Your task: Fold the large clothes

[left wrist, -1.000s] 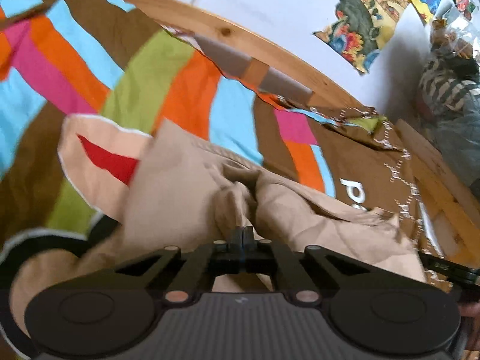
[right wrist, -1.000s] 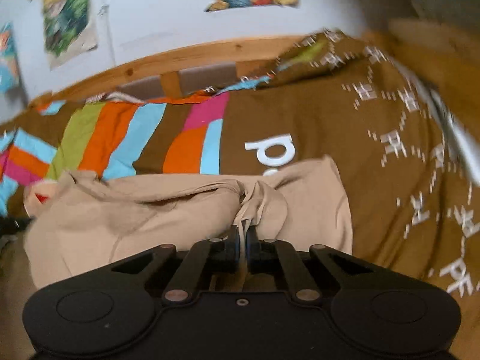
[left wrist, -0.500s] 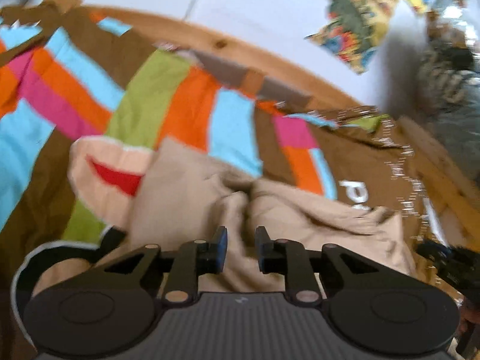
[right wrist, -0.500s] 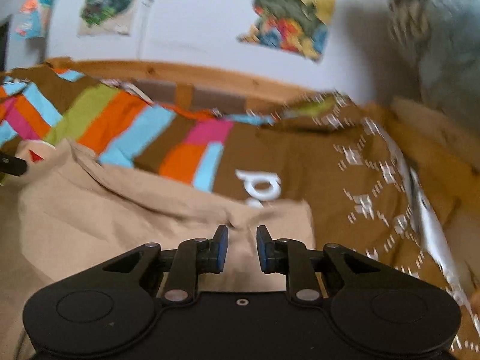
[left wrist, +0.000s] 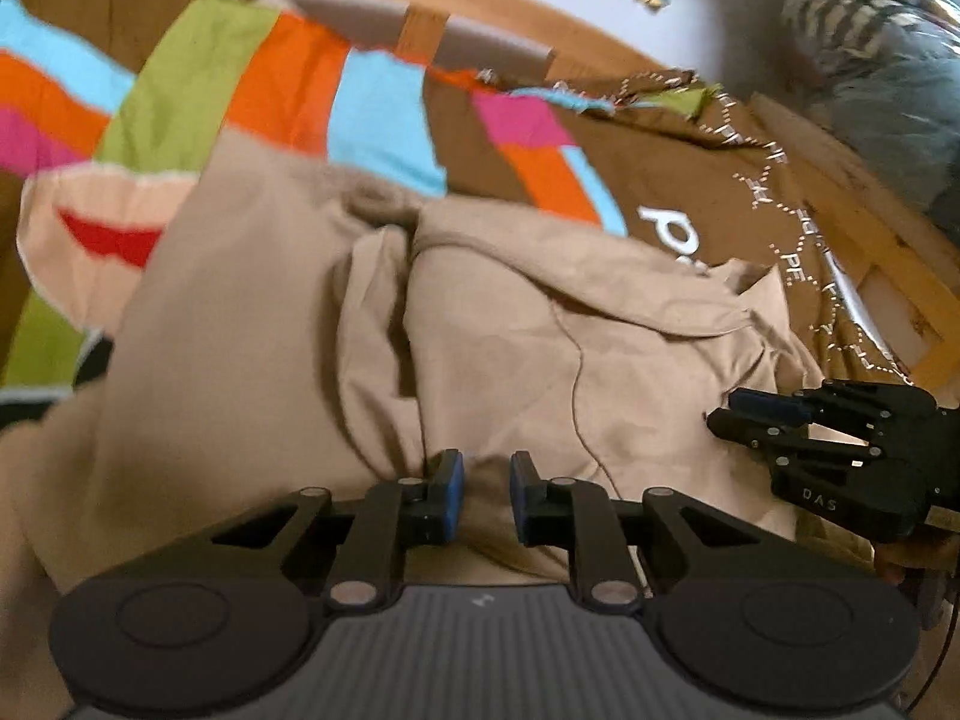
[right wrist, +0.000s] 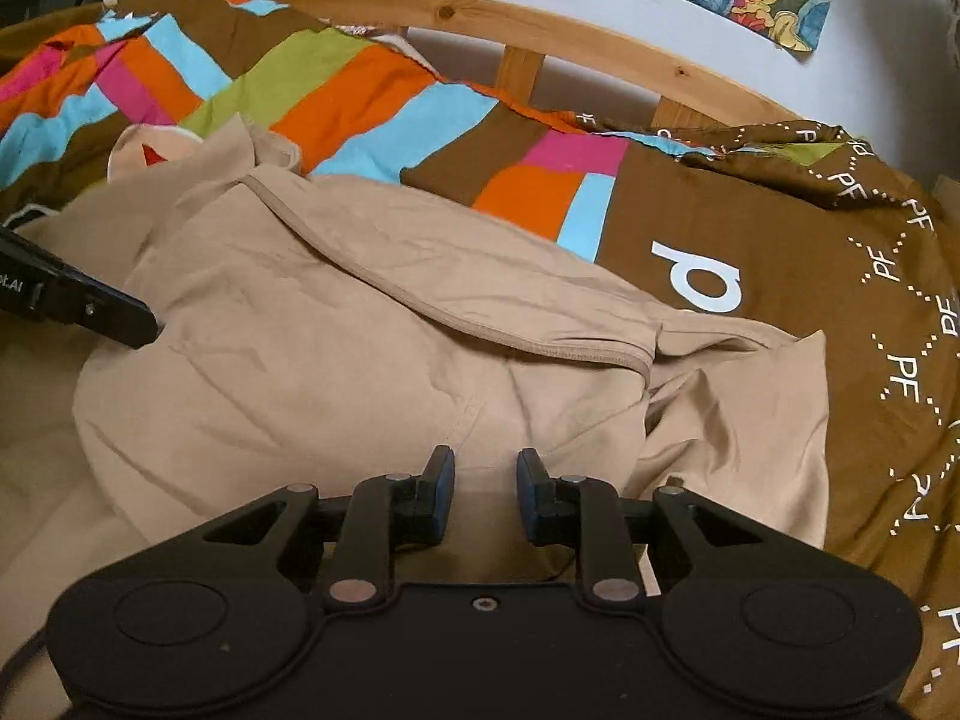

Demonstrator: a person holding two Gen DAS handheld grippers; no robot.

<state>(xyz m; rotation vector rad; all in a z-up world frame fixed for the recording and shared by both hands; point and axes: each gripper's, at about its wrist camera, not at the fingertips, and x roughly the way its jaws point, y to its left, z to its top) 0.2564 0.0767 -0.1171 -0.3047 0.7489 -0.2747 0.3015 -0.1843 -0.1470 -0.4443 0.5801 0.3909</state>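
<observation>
Both tongs, left gripper (left wrist: 480,483) and right gripper (right wrist: 483,480), hover with jaws apart, empty, over a rumpled beige garment (right wrist: 360,348) on a striped bedspread (right wrist: 372,96).

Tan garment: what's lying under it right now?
The tan garment lies on the brown patchwork bedspread; a peach cloth with a red patch pokes out at its far left edge. How far that cloth runs underneath is covered.
</observation>
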